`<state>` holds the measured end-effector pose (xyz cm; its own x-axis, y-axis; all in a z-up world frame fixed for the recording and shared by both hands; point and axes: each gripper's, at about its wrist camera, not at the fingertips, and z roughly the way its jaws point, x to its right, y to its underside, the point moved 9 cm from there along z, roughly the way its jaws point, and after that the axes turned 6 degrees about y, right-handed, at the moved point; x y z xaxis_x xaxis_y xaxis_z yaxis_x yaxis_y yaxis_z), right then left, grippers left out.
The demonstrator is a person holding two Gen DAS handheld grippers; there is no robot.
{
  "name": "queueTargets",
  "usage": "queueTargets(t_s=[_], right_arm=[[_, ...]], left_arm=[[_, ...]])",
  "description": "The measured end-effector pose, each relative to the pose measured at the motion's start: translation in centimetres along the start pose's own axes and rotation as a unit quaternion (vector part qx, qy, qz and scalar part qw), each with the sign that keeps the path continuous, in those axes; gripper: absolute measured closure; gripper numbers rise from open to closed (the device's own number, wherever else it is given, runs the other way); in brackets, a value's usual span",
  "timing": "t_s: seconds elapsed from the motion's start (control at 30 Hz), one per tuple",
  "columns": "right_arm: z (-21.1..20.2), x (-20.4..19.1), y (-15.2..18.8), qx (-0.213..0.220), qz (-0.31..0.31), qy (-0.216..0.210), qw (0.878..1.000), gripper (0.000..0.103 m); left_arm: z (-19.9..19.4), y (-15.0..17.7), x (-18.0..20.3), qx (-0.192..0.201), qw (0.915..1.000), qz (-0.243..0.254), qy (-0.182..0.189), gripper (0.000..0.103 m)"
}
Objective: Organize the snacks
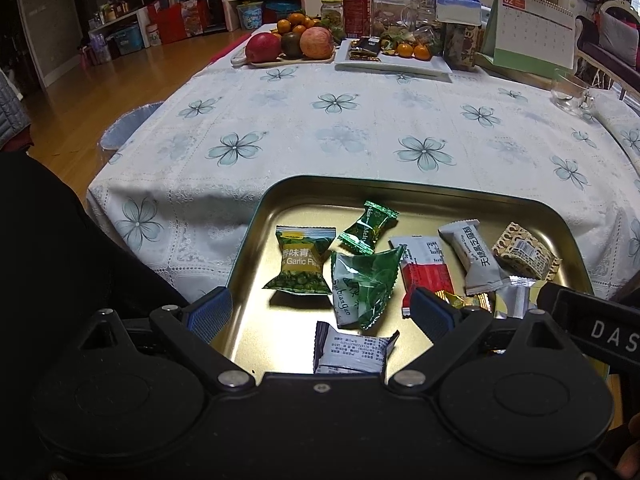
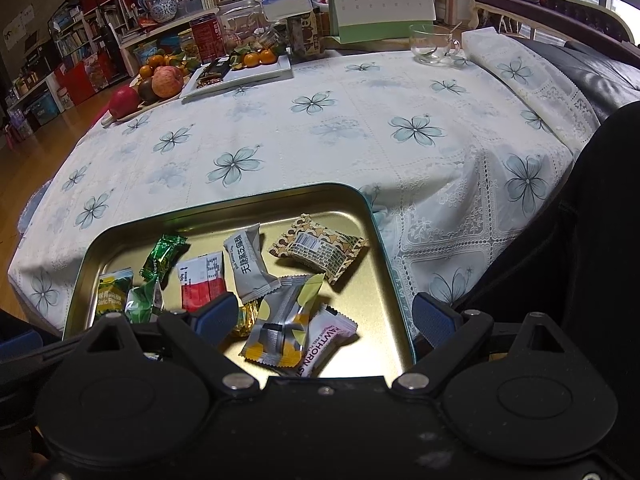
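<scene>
Both tools hover spread and empty over the gold tin tray (image 1: 256, 236) at the near edge of the table (image 1: 360, 128): the left tool (image 1: 322, 312) low in its frame above the translucent green packet (image 1: 362, 286), the right tool (image 2: 324, 316) above the grey-and-yellow packet (image 2: 280, 320). The snacks lie loose and overlapping in the tray. A clean pick probably means pinching one wrapper by its crimped end, clear of neighbours, and lifting straight up.

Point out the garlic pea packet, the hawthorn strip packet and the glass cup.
garlic pea packet (image 1: 302, 262), left wrist view, printed front.
hawthorn strip packet (image 2: 328, 342), right wrist view, white lettered face.
glass cup (image 2: 430, 46), right wrist view, clear bowl.
</scene>
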<state>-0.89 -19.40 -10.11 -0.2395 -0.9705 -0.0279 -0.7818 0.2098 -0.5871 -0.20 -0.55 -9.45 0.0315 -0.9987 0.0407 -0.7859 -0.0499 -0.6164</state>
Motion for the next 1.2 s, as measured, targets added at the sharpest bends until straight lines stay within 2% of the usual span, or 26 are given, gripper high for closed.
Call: queueTargets(t_s=[0.13,1.2], right_arm=[[-0.05,-0.02,0.0,0.002,-0.001,-0.001,1.0,0.005],[0.19,0.06,0.07,-0.008,0.007,-0.009,1.0,0.004]], left_arm=[[0.1,0.09,-0.16,-0.004,0.9999,-0.011,0.009,0.007],[0.4,0.65,0.17,-0.021,0.9998,0.002,-0.001,0.007]])
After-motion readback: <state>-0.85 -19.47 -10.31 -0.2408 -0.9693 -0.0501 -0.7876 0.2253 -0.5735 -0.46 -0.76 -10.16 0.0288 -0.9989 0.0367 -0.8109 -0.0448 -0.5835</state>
